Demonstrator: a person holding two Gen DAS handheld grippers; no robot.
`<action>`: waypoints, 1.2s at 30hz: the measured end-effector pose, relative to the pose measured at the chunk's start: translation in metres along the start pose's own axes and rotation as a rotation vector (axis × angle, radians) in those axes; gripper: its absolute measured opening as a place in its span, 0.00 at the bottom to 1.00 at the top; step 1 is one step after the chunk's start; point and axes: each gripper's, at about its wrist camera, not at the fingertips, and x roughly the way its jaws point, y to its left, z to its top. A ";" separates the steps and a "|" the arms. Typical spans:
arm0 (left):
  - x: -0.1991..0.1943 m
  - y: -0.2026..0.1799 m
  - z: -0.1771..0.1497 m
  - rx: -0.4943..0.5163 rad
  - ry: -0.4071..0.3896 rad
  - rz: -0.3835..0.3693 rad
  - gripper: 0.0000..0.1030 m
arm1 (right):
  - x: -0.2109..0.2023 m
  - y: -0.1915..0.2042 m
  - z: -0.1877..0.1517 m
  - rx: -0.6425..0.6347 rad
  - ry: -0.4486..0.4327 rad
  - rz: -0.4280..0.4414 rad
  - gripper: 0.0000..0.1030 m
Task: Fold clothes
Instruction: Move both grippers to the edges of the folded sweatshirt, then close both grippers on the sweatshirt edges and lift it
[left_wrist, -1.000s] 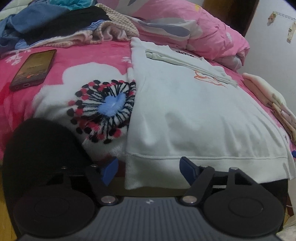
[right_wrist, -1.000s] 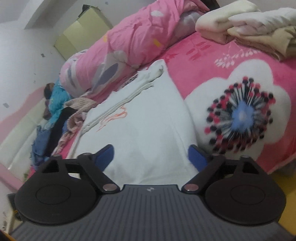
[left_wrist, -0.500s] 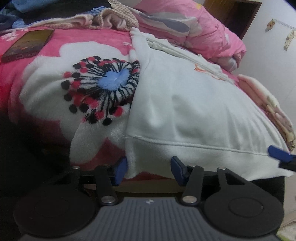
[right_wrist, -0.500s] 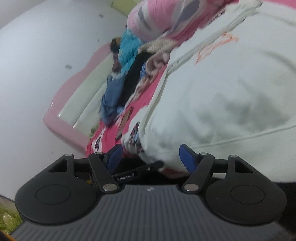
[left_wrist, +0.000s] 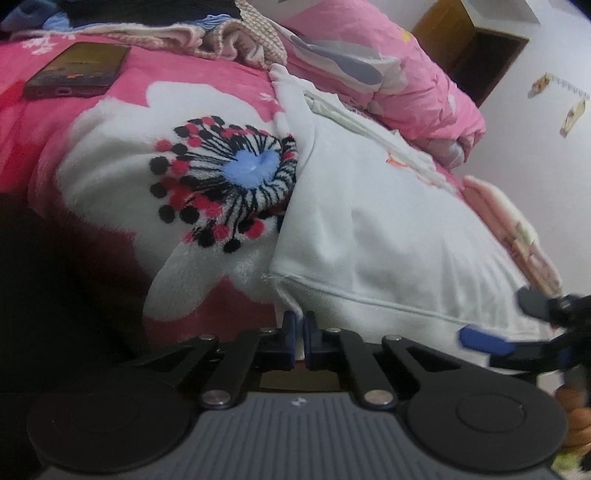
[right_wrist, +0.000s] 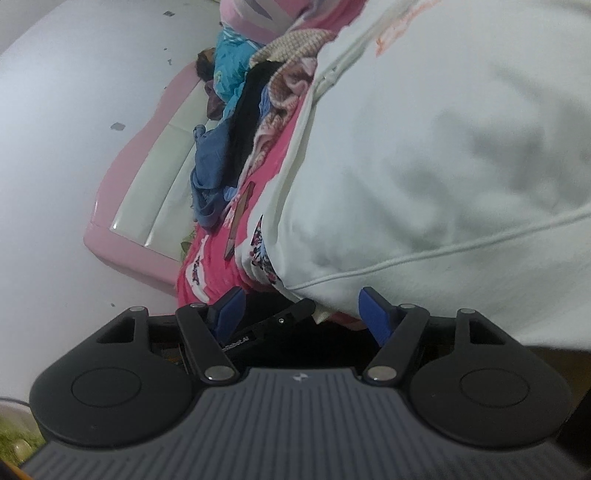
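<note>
Sweatshirt (left_wrist: 388, 229) is lying flat on the pink bed (left_wrist: 55, 140), left gripper (left_wrist: 300, 328) clamping its near hem corner, right gripper (right_wrist: 301, 306) hanging open just off the other corner, needing an equally deep bite before lifting evenly.

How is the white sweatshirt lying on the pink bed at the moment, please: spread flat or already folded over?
Spread flat: the white sweatshirt lies open from collar to hem on the pink floral blanket, its hem corner pinched in the left gripper.
</note>
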 end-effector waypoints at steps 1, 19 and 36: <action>-0.003 0.000 0.001 -0.011 -0.004 -0.010 0.04 | 0.003 -0.003 -0.001 0.025 0.007 0.014 0.67; -0.038 -0.006 0.020 -0.192 -0.078 -0.240 0.04 | 0.056 -0.063 -0.062 0.595 0.052 0.375 0.77; -0.037 0.000 0.021 -0.250 -0.071 -0.288 0.04 | 0.083 -0.075 -0.076 0.768 -0.009 0.443 0.49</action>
